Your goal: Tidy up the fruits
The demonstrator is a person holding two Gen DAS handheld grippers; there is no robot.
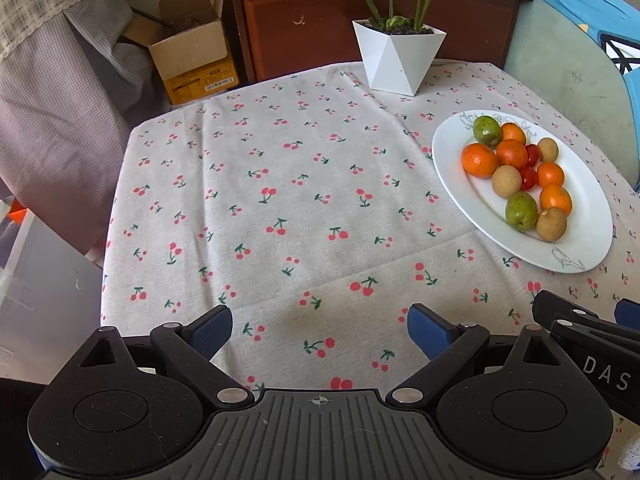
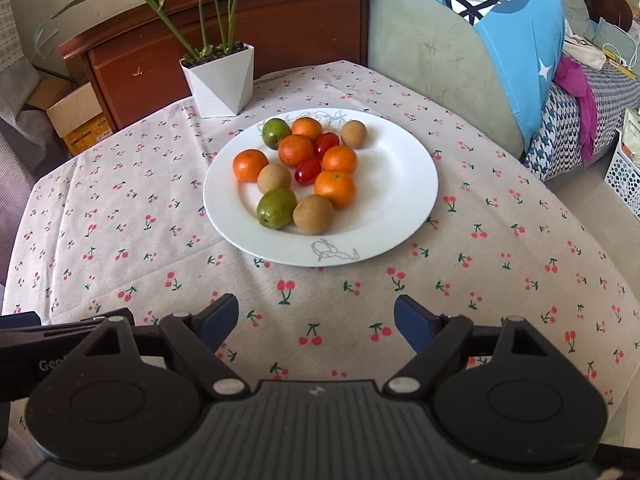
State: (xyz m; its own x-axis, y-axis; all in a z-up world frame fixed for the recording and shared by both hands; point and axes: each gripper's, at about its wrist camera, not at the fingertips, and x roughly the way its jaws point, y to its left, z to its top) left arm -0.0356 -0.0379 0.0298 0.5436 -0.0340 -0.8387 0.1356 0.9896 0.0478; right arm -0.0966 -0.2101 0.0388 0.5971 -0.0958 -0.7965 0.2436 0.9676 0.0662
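Holding both grippers spread and empty, left gripper (image 1: 320,330) and right gripper (image 2: 316,320), we list: one white plate (image 2: 400,184) of mixed fruits (image 2: 304,168) near the tablecloth's (image 2: 120,220) far edge.

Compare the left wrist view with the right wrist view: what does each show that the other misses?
Only the left wrist view shows the translucent storage bin beside the table and the checked curtain.

Only the right wrist view shows the magenta cloth on the bed and the white perforated basket.

Both show the white plate of mixed fruit, the white faceted plant pot, the cardboard box and the cherry-print tablecloth. Left gripper and right gripper are both open and empty.
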